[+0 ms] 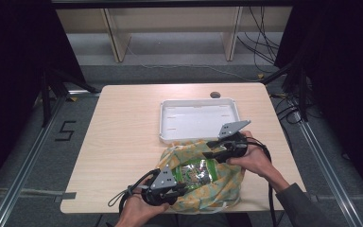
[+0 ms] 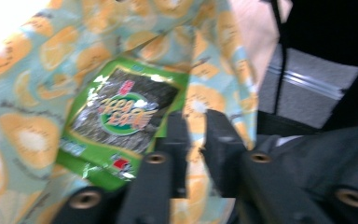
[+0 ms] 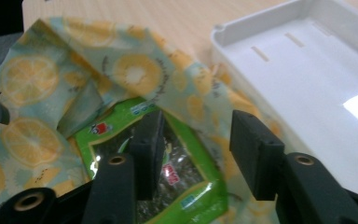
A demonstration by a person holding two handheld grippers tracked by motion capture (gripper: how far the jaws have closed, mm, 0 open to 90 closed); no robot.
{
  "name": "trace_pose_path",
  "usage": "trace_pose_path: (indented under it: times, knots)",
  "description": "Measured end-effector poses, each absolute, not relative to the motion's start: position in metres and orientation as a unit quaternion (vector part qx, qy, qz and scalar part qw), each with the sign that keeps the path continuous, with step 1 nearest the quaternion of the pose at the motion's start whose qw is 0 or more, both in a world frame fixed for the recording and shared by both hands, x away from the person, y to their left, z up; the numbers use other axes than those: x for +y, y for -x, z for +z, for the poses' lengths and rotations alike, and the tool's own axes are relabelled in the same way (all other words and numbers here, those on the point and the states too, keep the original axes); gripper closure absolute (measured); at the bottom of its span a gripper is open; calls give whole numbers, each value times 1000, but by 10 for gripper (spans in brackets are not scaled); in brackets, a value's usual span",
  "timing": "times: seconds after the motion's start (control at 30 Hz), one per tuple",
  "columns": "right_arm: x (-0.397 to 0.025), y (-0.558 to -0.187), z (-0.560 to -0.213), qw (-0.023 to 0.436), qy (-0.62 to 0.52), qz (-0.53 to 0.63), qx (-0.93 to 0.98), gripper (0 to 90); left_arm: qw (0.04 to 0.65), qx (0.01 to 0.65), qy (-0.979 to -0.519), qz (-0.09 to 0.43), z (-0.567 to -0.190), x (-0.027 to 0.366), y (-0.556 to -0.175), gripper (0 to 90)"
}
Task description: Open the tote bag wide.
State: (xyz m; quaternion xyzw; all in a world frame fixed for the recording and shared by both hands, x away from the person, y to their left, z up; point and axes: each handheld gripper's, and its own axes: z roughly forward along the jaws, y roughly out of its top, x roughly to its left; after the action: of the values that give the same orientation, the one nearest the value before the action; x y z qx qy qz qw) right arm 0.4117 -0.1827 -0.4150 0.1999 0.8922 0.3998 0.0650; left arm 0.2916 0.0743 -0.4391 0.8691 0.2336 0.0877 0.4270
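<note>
Lemon-printed bag (image 1: 222,182) gapes around green packet (image 1: 196,171).

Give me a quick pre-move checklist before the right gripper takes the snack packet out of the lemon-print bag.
1. Bag mouth open, green snack packet exposed: ok.
2. Left gripper pinching the lemon-print bag rim: ok, jaws nearly shut on cloth.
3. Right gripper open: ok.
4. Right jaws straddling the packet: not ok; one is over it, the other over the cloth.
5. White tray empty: ok.
6. Packet free inside the bag: cannot tell.
</note>
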Motion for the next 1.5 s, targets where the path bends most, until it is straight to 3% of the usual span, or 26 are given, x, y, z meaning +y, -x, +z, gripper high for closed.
trace_pose_path:
  times: [0.03, 0.33, 0.9, 1.5]
  knots:
    - [-176, -413, -421, 58, -193, 388, 899, 527, 414, 245, -872, 89, -444, 73, -293, 888]
    - [-153, -425, -448, 20, -176, 330, 927, 484, 367, 258, -891, 73, -470, 64, -306, 894]
    - [-135, -444, -476, 3, -172, 287, 942, 464, 353, 267, -895, 61, -485, 54, -316, 894]
    - [-135, -443, -484, -46, -199, 263, 943, 455, 352, 277, -893, 46, -492, 51, -321, 894]
